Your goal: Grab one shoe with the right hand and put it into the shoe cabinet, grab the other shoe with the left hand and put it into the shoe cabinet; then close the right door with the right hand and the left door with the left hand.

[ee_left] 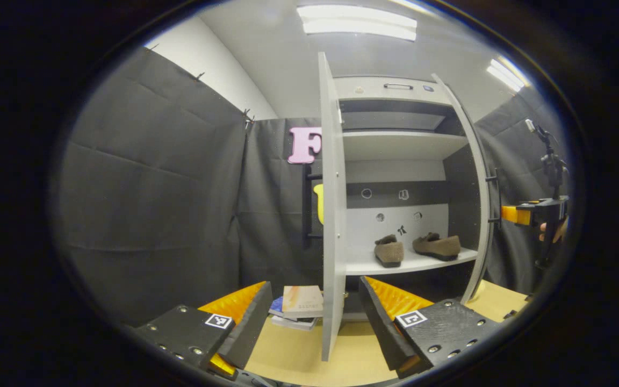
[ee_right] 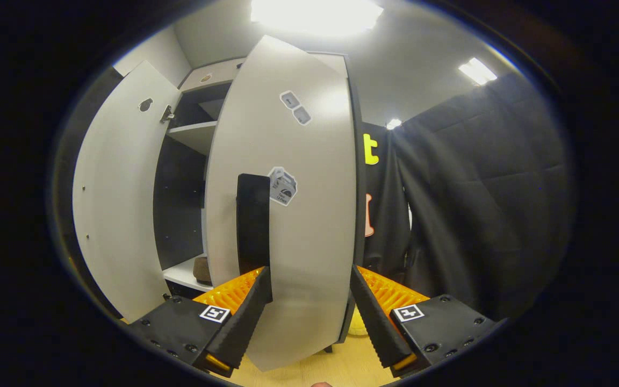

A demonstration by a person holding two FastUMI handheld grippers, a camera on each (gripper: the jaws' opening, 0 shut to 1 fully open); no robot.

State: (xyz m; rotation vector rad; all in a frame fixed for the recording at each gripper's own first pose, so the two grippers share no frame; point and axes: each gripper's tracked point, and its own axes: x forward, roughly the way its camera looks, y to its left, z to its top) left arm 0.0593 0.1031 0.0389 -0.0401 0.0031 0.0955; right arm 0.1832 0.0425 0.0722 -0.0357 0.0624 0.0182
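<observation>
Left gripper view: cabinet open, both doors ajar, two shoes already side by side on a lower shelf. Left gripper spread, empty, before left door. Right gripper spread, empty, at right door. Only closing left.

— What colours does the shoe cabinet have?
— Pale grey doors and shelves, dark interior walls. The right door carries a black handle.
— And the shoes?
— Both brown with dark soles. The surface is light wood, and the books show cream and blue covers.
</observation>
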